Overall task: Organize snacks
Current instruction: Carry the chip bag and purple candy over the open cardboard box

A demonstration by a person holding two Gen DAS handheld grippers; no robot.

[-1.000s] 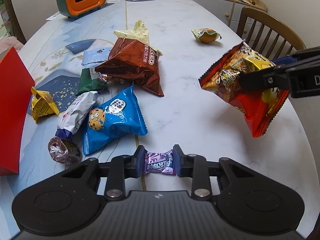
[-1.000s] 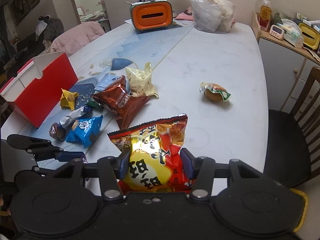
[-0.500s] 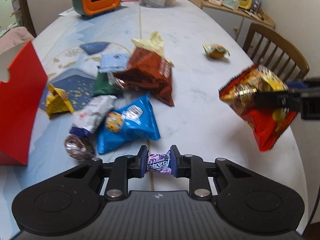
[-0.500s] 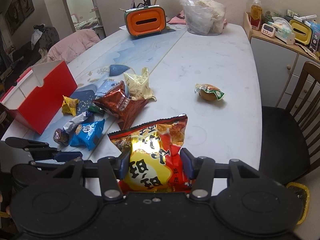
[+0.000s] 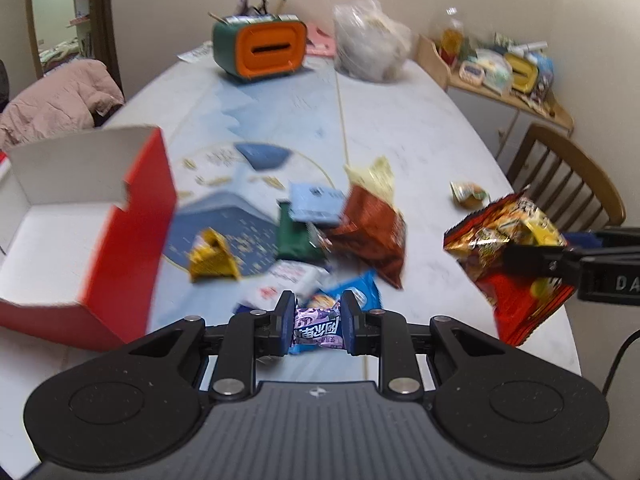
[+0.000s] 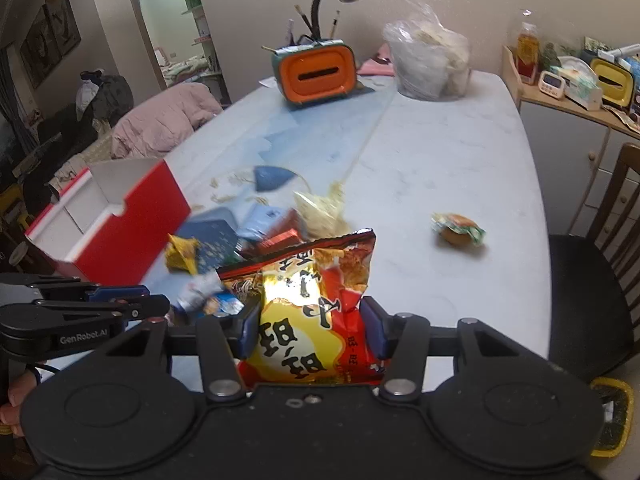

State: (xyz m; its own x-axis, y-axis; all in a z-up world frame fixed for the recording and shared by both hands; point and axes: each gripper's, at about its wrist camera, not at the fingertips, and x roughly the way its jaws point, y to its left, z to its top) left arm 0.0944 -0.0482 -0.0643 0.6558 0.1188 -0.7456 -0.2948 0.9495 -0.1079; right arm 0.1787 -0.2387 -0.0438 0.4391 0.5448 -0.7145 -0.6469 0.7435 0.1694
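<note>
My left gripper [image 5: 315, 326] is shut on a small purple candy wrapper [image 5: 318, 330], held above the table's near edge. My right gripper [image 6: 311, 330] is shut on a red and yellow chip bag [image 6: 310, 312]; the bag also shows in the left wrist view [image 5: 516, 256], in the air at the right. An open red box [image 5: 92, 232] with a white inside stands at the left, also in the right wrist view [image 6: 120, 224]. A pile of snacks lies mid-table: brown bag [image 5: 372, 232], blue cookie packet [image 5: 360, 290], yellow pyramid packet [image 5: 212, 258], green packet [image 5: 296, 240].
A burger-print packet [image 6: 458, 232] lies alone at the right of the table. An orange and green tissue box [image 6: 318, 74], a lamp and a clear plastic bag [image 6: 430, 68] stand at the far end. A wooden chair [image 5: 568, 184] is at the right edge.
Both grippers have risen and tilted up, so the views show more of the far table and the red box's open inside. Both still hold their snacks.
</note>
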